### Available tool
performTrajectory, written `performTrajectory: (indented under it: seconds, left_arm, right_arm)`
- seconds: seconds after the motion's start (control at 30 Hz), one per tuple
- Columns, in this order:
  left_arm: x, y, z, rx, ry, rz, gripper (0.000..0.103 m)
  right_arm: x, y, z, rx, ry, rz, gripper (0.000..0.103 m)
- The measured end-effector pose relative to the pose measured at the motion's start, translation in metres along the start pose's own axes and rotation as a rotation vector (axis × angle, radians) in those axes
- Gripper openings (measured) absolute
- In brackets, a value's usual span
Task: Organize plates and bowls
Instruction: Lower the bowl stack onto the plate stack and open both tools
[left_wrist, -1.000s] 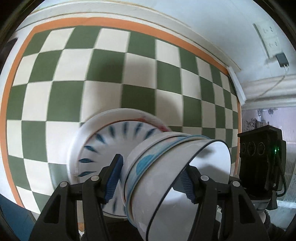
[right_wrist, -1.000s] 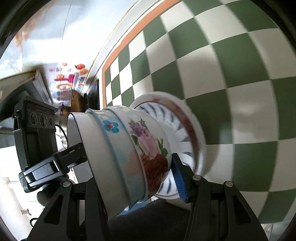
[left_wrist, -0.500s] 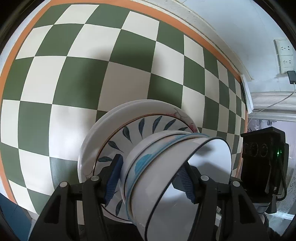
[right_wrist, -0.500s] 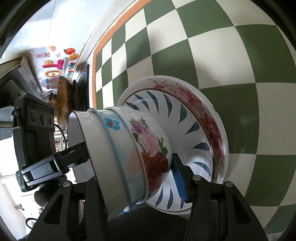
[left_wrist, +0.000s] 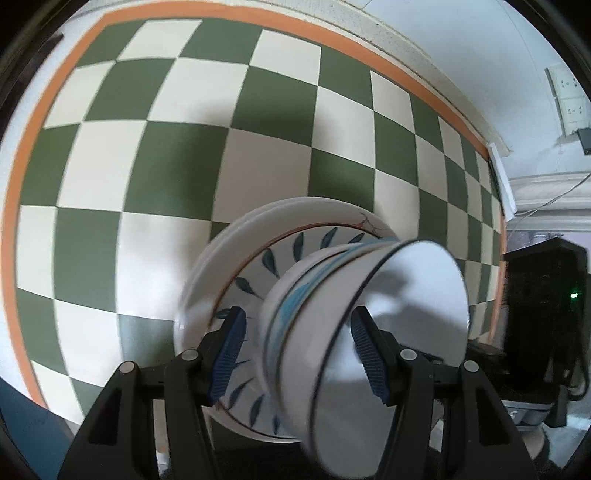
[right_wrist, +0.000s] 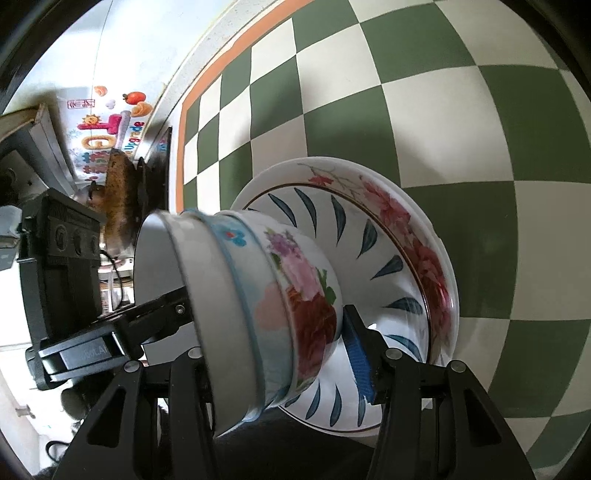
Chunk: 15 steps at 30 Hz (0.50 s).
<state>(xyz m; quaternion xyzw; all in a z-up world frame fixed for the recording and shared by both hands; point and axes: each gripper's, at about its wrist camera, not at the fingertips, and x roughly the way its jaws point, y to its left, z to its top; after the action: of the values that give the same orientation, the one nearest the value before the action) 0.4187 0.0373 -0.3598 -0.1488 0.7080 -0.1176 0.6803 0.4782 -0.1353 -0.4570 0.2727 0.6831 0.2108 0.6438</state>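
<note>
Bowls (left_wrist: 295, 291) sit in a stack on the plates (left_wrist: 218, 258), low in the middle of both views, on the green and white checked cloth (left_wrist: 177, 166). The left gripper (left_wrist: 295, 314) has one finger inside the top bowl and one outside. The right gripper (right_wrist: 273, 332) has just been opening its jaws around the bowls. I cannot tell if either one squeezes.
</note>
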Motion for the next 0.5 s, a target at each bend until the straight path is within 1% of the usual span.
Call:
performTrajectory:
  seconds: [0.2,0.37,0.5]
  left_arm:
    - [-0.018,0.000,-0.009,0.041,-0.068,0.077,0.057]
    - [-0.042,-0.006,-0.022,0.102,-0.148,0.141,0.057]
    - [-0.065,-0.011,-0.037,0.146,-0.213,0.172,0.057]
  right_arm:
    - [-0.018,0.010,-0.010,-0.028,-0.058,-0.050,0.055]
    - [-0.042,0.028,-0.029,-0.073,-0.140,-0.143,0.055]
    - [-0.062,0.048,-0.050,-0.112,-0.204,-0.208,0.055]
